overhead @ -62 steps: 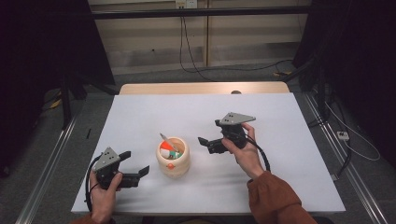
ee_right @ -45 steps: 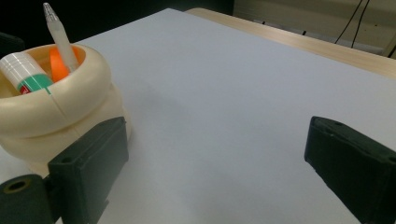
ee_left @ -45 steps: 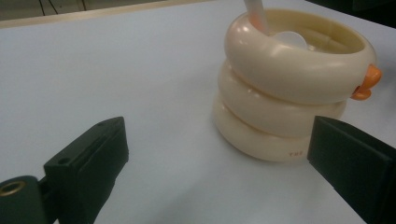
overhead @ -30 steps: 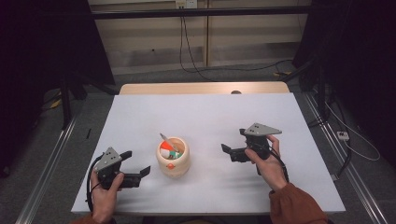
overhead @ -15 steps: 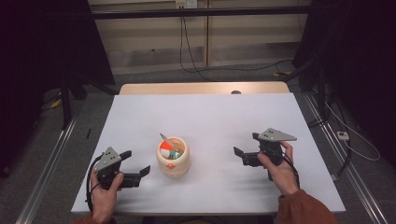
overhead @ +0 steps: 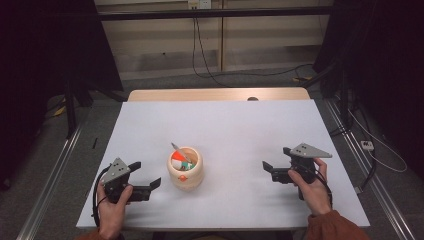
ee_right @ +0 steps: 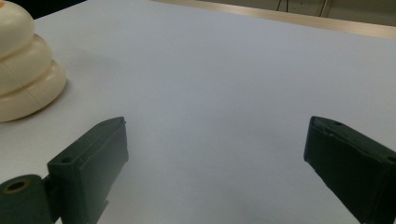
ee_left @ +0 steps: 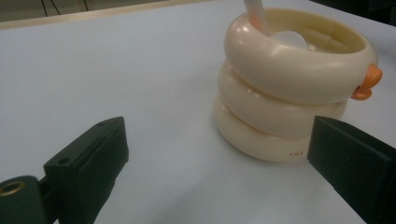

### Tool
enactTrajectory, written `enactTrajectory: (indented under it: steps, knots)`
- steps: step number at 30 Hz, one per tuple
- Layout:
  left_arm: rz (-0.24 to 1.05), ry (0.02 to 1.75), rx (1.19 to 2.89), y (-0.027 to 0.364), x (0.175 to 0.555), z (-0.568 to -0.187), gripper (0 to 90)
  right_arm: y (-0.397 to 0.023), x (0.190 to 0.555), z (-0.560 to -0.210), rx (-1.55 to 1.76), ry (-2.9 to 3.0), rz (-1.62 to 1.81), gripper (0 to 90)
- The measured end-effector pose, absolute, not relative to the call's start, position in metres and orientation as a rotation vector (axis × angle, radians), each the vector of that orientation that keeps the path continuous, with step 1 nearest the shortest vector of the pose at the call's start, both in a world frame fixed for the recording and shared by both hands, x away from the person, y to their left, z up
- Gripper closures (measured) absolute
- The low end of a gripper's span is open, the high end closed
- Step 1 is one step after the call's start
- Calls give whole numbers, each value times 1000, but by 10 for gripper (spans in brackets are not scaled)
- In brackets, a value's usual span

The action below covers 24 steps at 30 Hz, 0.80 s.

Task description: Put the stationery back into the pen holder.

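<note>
A cream pot point(overhead: 185, 171) made of three stacked rings stands near the middle of the white table point(overhead: 230, 125). It holds small orange, white and teal pieces and a thin stick. An orange knob sticks out of its front. My left gripper point(overhead: 146, 173) rests open just left of the pot, nothing between its jaws. In the left gripper view the pot point(ee_left: 289, 93) is close ahead and to the right, and the gripper point(ee_left: 215, 154) stands wide. My right gripper point(overhead: 276, 158) is open, well to the right of the pot. In the right gripper view the pot point(ee_right: 23, 79) shows at the far left, ahead of the gripper point(ee_right: 215, 158).
A wooden strip point(overhead: 215, 94) runs along the table's far edge. Beyond it the floor carries cables point(overhead: 250, 72). Metal rails point(overhead: 50, 170) flank the table on both sides. Bare white tabletop lies between the pot and the right gripper.
My right gripper has moved to the right and toward the near edge, away from the pot, still open. The left gripper and the pot have stayed put.
</note>
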<state>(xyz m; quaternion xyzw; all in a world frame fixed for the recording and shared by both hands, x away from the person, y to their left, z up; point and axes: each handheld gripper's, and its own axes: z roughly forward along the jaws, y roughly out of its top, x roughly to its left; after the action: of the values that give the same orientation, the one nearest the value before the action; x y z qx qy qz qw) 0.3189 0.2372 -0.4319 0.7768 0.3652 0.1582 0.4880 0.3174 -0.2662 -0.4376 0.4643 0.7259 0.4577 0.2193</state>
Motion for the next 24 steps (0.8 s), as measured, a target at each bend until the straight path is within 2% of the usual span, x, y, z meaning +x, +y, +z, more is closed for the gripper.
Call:
enactTrajectory:
  steps: [24]
  knots:
    - [393, 892, 1888, 238, 318, -432, 51, -299, 290, -450, 1356, 1938, 1204, 67]
